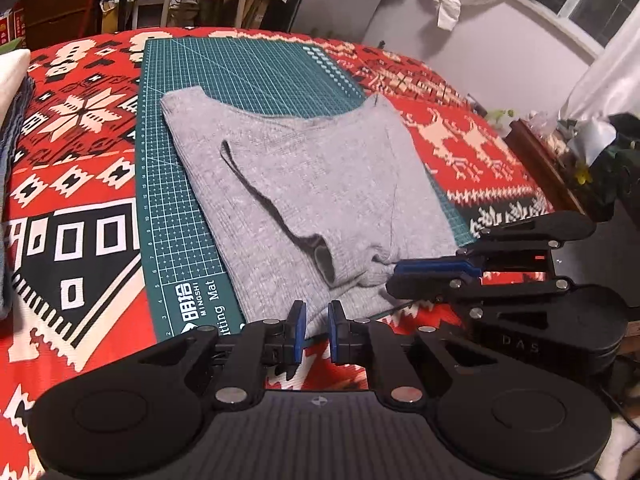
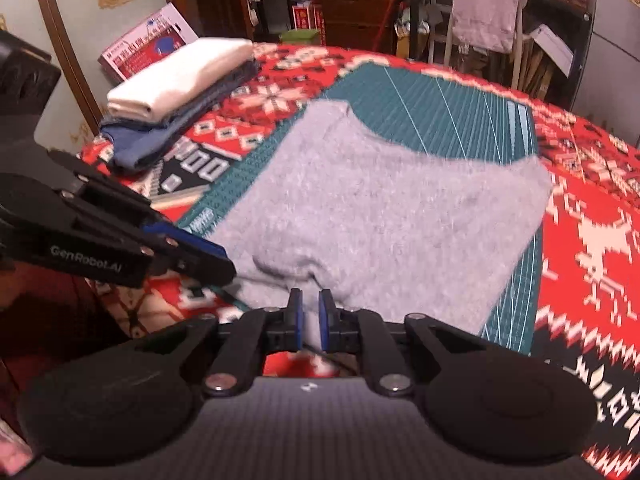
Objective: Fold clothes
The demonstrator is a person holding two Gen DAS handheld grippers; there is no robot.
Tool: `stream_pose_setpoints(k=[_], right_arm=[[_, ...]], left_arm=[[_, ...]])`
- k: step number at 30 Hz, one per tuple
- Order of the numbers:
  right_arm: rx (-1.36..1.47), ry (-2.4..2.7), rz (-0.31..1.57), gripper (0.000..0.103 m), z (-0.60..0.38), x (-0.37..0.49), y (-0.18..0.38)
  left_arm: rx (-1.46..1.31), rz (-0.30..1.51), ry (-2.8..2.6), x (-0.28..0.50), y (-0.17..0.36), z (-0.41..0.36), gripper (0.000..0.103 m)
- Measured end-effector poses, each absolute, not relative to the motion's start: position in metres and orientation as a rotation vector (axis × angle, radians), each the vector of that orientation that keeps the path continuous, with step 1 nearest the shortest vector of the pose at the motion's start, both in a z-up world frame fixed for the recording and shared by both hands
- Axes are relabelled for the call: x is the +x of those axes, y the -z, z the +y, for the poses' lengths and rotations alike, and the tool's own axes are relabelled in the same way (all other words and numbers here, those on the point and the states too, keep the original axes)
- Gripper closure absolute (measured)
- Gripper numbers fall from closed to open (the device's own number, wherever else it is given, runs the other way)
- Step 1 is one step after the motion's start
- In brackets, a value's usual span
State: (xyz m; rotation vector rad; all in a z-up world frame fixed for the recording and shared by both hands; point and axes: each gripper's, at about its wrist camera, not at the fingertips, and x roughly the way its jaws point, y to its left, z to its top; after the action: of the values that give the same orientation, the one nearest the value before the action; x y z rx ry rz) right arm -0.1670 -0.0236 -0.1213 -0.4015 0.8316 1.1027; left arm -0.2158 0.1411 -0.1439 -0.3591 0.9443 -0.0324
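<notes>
A grey knit garment (image 1: pixel 312 184) lies spread on a green cutting mat (image 1: pixel 172 200), its near edge bunched up. In the left wrist view my left gripper (image 1: pixel 317 320) is shut on that near edge, with cloth between its blue pads. Just to the right, my right gripper (image 1: pixel 394 276) pinches the same bunched edge from the side. In the right wrist view the garment (image 2: pixel 380 220) is blurred, and my right gripper (image 2: pixel 311 320) is shut with grey cloth between its pads. The left gripper (image 2: pixel 230 270) reaches in from the left, its tips on the cloth.
The mat (image 2: pixel 440 100) lies on a red patterned tablecloth (image 1: pixel 80 120). A stack of folded clothes (image 2: pixel 180 80), white on top of blue, sits at the table's far left. A chair with a draped towel (image 2: pixel 484 4) stands behind the table.
</notes>
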Motion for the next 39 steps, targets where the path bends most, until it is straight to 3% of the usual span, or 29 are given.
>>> stream_pose_setpoints(k=[12,39], right_arm=[[-0.473,-1.162,0.802,0.094,0.011,-0.180,0.136],[-0.380,-1.082,0.936,0.095,-0.041,-0.162,0.135]], left_arm=[[-0.396,0.947,-0.007,-0.222,0.147,0.152,0.093],[-0.260,0.976,0.115,-0.206,0.147,0.115,0.094]])
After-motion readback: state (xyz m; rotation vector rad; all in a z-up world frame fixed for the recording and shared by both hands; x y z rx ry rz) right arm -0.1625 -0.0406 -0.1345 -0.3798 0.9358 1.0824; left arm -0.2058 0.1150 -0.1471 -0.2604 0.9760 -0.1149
